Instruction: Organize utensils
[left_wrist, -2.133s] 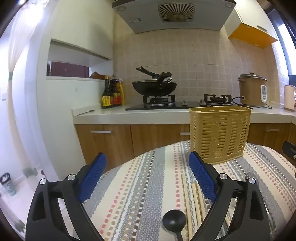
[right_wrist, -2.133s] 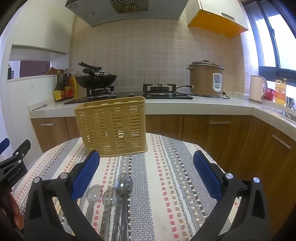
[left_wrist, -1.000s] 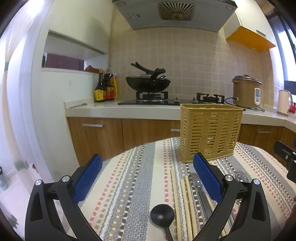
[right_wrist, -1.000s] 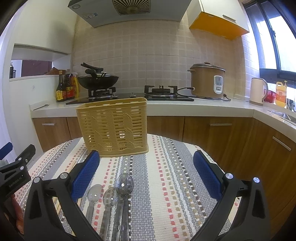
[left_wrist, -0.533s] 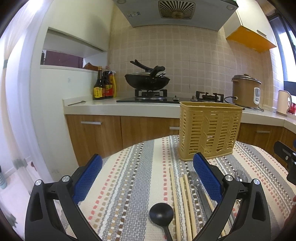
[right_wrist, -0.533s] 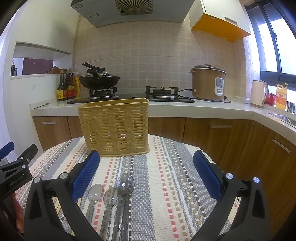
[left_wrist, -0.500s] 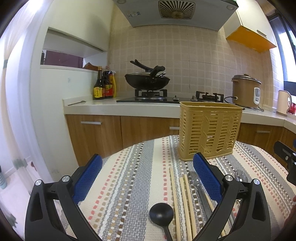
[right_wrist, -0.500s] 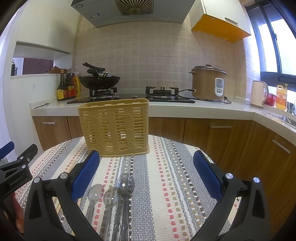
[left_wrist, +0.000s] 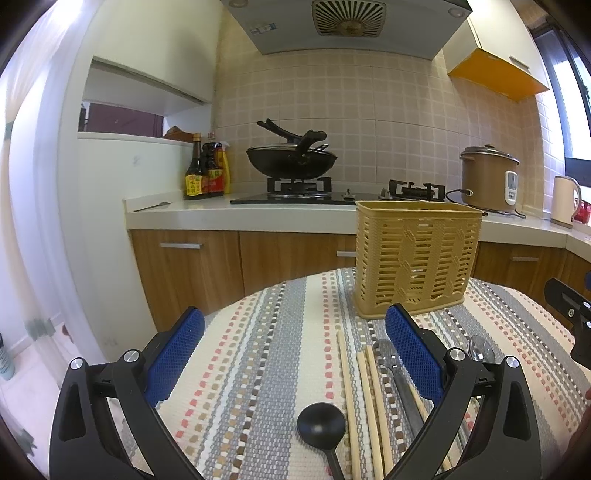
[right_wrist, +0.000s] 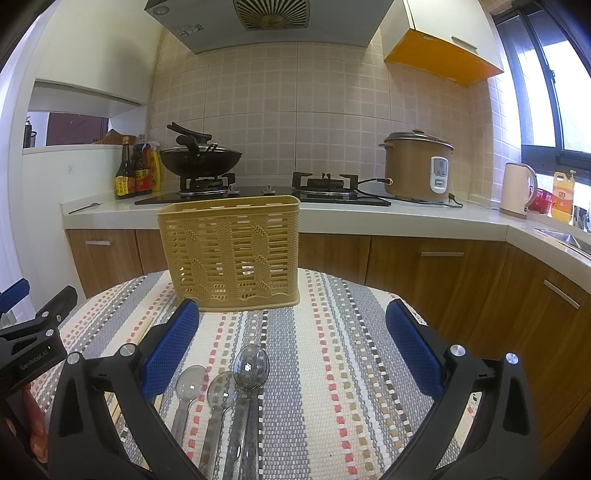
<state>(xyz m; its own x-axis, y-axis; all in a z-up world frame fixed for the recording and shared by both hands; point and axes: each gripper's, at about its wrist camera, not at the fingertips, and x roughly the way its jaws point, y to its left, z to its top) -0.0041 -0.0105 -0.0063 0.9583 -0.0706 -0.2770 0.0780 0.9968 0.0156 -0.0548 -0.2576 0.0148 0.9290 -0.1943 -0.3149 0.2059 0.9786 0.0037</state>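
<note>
While nothing is in the basket yet, your work is all ahead.
Your left gripper (left_wrist: 295, 354) and right gripper (right_wrist: 293, 341) gape wide, empty; nearest lie the ladle (left_wrist: 322, 422), chopsticks (left_wrist: 364, 402) and spoons (right_wrist: 229, 387), basket (right_wrist: 231, 251) beyond.

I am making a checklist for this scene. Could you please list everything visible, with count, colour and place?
Slotted plastic utensil basket: one, tan, far side of table.
Clear plastic spoons: three, transparent, flat before the right gripper.
Wooden chopsticks: several, pale, on the cloth.
Black plastic ladle: one, beside the chopsticks.
Striped woven tablecloth: one, multicoloured.
Wok: one, black, on the stove.
Rice cooker: one, brown, on the counter.
Left hand-held gripper: open.
Right hand-held gripper: open.
</note>
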